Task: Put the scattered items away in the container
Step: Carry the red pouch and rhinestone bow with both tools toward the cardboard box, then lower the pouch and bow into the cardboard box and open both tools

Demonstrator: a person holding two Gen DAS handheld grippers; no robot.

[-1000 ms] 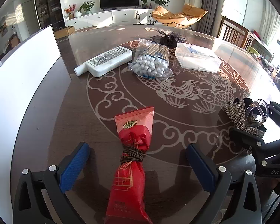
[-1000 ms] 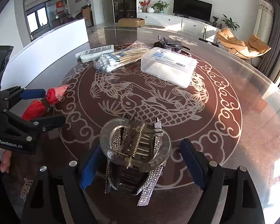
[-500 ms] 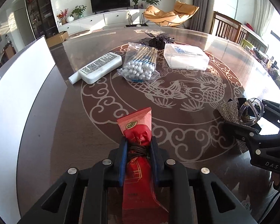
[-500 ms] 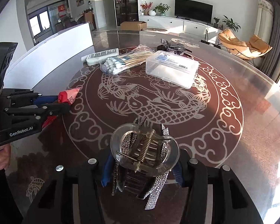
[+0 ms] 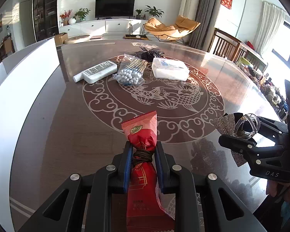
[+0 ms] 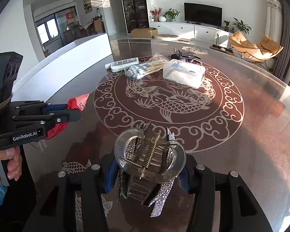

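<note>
My left gripper is shut on a red snack packet, gripping it at its tied waist, lifted off the table. It also shows in the right wrist view. My right gripper is shut on a clear hair claw clip with rhinestone ribbons, held above the table; the clip also shows in the left wrist view. A clear lidded plastic box lies at the far middle of the table.
A white bottle lies on its side beside a bag of cotton swabs. A dark hair accessory sits behind them. A white panel stands along the left table edge. Chairs stand at the far right.
Both grippers closed, the left on the red packet and the right on the hair clip, then lifted them off the table.
</note>
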